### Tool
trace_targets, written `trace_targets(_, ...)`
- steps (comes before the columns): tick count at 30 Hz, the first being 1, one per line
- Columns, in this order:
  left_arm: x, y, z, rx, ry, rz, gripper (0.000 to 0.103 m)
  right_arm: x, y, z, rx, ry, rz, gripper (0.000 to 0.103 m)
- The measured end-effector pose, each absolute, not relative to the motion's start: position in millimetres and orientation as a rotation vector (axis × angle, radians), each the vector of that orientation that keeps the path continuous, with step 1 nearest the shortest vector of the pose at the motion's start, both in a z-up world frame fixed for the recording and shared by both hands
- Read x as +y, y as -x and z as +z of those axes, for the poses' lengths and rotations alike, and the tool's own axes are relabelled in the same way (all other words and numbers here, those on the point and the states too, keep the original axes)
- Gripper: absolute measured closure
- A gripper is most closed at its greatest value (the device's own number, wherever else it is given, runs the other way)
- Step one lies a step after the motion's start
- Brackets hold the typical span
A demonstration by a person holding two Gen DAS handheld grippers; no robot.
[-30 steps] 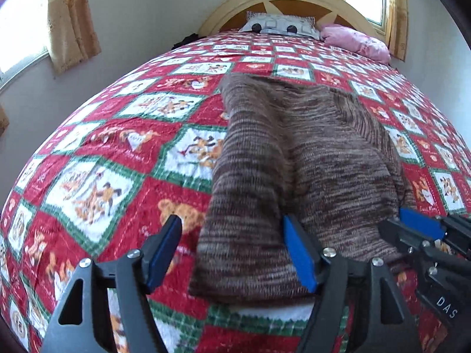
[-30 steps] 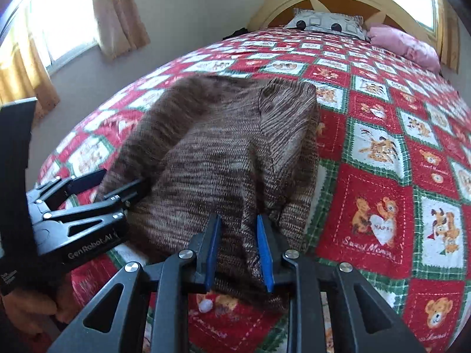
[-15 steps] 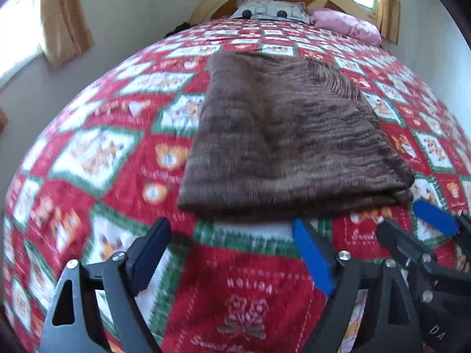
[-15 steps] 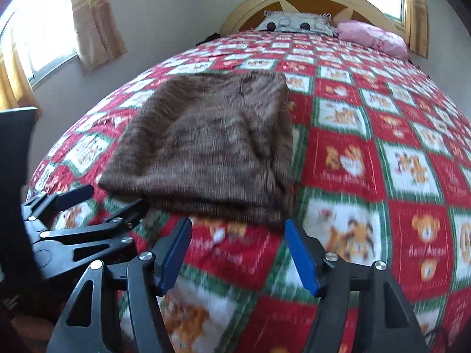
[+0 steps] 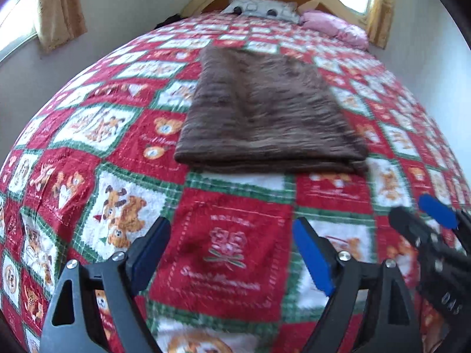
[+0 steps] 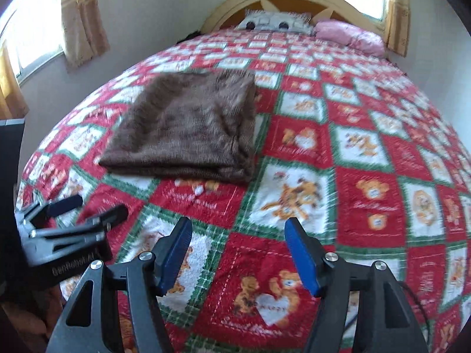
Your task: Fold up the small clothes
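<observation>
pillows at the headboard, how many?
2. A grey-and-white pillow with two dark spots lies centred against the headboard; a pink pillow lies right of it. More may be hidden behind them.

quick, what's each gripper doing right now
Left gripper: open, holding nothing.
Right gripper: open, holding nothing.

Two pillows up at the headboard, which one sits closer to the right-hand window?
The plain pink pillow, lying toward the right edge of the bed. The other, the grey pillow with two dark eye-like spots, sits centred against the headboard.
</observation>
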State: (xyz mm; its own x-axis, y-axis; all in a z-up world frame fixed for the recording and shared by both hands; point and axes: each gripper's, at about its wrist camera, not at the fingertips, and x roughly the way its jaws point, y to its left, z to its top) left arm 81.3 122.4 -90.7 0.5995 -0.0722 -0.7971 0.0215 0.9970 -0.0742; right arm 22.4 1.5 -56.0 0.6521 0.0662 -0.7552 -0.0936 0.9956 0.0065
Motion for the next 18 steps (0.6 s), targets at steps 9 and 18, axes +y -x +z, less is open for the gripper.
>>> trace_targets(9, 118.4, -48.8, -32.7, 0.822, 0.069, -0.071, 0.013, 17.0, 17.2, 8.9, 0.642, 0.085, 0.064, 0.037)
trace_targets(18, 127.8, -9.9, 30.2, 0.522, 0.055, 0.038, 0.000, 9.1, 55.9, 65.7, 0.446, -0.013, 0.060, 0.036)
